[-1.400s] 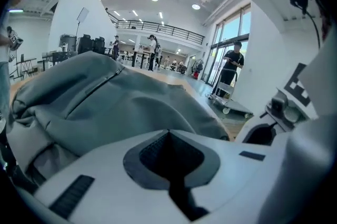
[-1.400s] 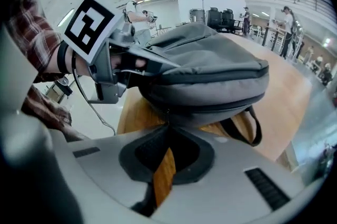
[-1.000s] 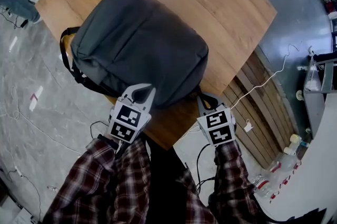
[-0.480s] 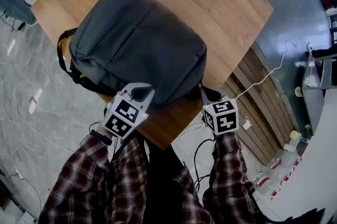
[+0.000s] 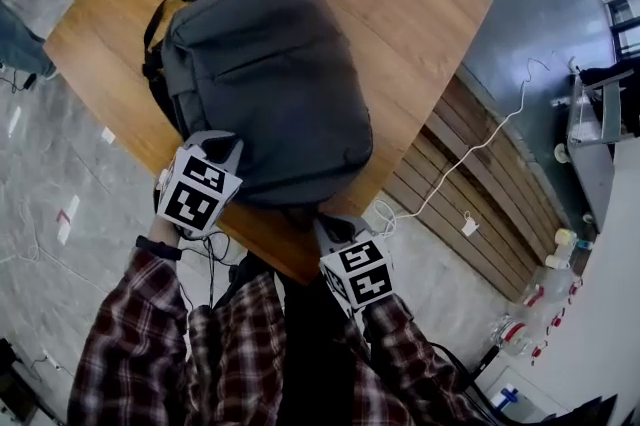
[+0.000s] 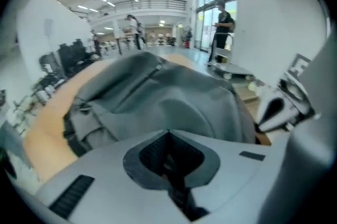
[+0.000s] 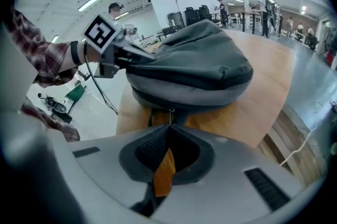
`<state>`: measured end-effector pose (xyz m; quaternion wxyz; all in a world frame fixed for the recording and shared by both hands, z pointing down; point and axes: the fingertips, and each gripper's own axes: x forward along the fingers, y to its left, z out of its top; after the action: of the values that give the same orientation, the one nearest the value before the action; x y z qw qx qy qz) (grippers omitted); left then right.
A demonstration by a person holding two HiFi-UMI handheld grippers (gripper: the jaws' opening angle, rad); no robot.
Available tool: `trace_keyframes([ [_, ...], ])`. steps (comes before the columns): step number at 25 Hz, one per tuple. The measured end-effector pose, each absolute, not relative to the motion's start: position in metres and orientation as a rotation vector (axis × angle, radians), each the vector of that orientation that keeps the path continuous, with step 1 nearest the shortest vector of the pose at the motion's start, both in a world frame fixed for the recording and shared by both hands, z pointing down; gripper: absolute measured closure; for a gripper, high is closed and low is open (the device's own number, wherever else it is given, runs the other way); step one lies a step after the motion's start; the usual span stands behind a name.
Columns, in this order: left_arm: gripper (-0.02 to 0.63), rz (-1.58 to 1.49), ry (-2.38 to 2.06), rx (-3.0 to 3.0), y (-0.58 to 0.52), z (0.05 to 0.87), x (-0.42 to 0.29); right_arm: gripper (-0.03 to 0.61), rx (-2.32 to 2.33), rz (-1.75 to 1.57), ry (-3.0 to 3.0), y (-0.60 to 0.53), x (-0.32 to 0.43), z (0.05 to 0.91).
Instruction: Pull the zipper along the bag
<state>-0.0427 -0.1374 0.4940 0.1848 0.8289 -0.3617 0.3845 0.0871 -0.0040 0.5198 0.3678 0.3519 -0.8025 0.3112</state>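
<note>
Wood-grain table [image 5: 400, 34] carries the grey bag [image 5: 270, 84], which lies flat with its straps [image 5: 155, 24] at the far left and its rounded end toward the near edge. At that near end the thin metal zipper pull [image 7: 169, 112] runs straight into the right gripper [image 7: 169, 127], whose jaws are closed on it just above the table's near edge. Further left, the left gripper [image 6: 168, 134] sits at the bag's near-left side, jaws pressed together and seemingly nipping the fabric there, while a white cable [image 5: 480, 144] trails over the floor [image 5: 60, 164] to the right.
</note>
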Motion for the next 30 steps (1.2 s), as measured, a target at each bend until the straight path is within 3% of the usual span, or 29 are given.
trace_keyframes([
  [2,0.603,0.975,-1.213,2.295,-0.154,0.466,-0.050,0.571,0.825,0.779,-2.100,0.004,0.055,0.519],
  [5,0.603,0.798,-1.168,2.336,-0.151,0.437,-0.019,0.571,0.733,0.742,-2.151,0.008,0.011,0.517],
  [9,0.603,0.764,-1.077,2.428,-0.130,0.459,0.012,0.571,0.698,0.709,-2.156,0.007,-0.011,0.518],
  [18,0.603,0.742,-1.135,2.612,-0.111,0.477,-0.001,0.569,0.760,0.544,-2.065,-0.007,0.049,0.526],
  [30,0.603,0.811,-1.042,2.721,-0.096,0.485,0.000,0.567,0.914,0.423,-1.944,-0.105,0.137,0.529],
])
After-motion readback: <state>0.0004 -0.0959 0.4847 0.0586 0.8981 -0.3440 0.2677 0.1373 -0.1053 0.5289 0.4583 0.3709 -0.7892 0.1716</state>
